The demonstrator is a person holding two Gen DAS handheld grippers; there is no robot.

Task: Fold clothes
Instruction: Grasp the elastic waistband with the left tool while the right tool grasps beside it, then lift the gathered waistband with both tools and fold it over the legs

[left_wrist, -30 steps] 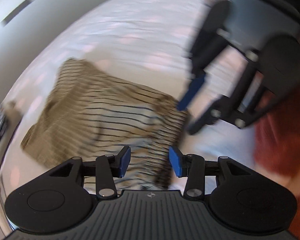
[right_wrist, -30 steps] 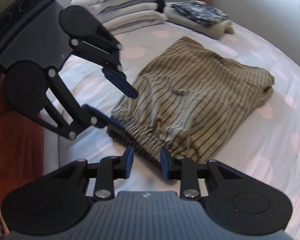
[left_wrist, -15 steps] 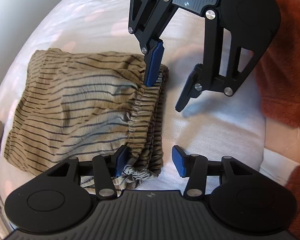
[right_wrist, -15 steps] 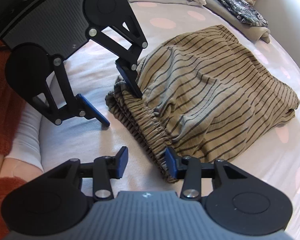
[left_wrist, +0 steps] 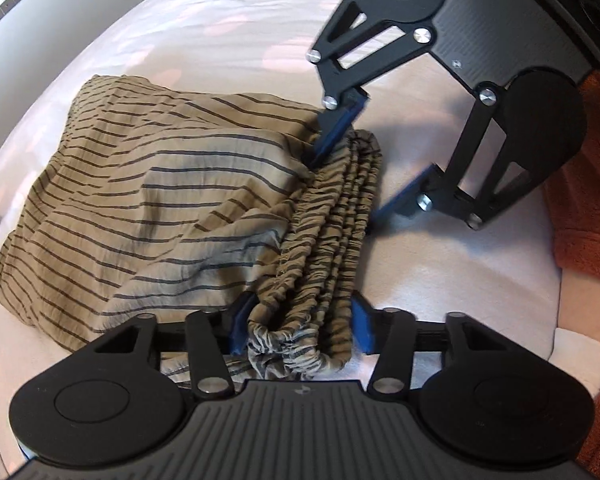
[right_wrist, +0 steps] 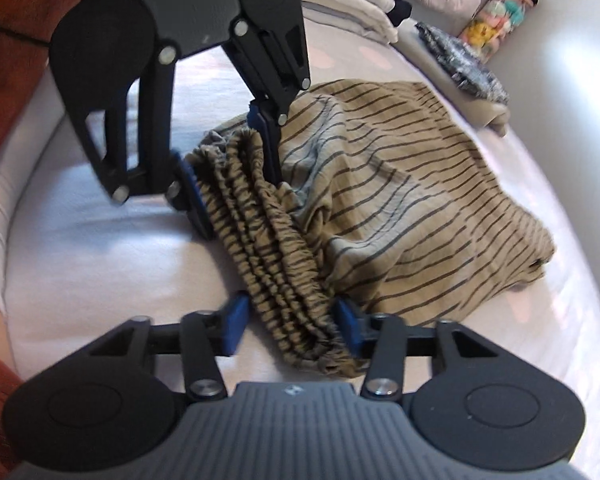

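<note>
Left gripper [left_wrist: 300,330] has just been closing, waistband [left_wrist: 324,240] between its pads. Right gripper [right_wrist: 286,330], at 1 o'clock, likewise straddles it; grip unclear

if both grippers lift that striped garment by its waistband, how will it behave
The striped garment looks thin and crumpled, so it will probably hang limp and unfold. Its bunched elastic waistband is thick and ridged, likely giving the fingers good purchase. It is probably light for its size.
</note>
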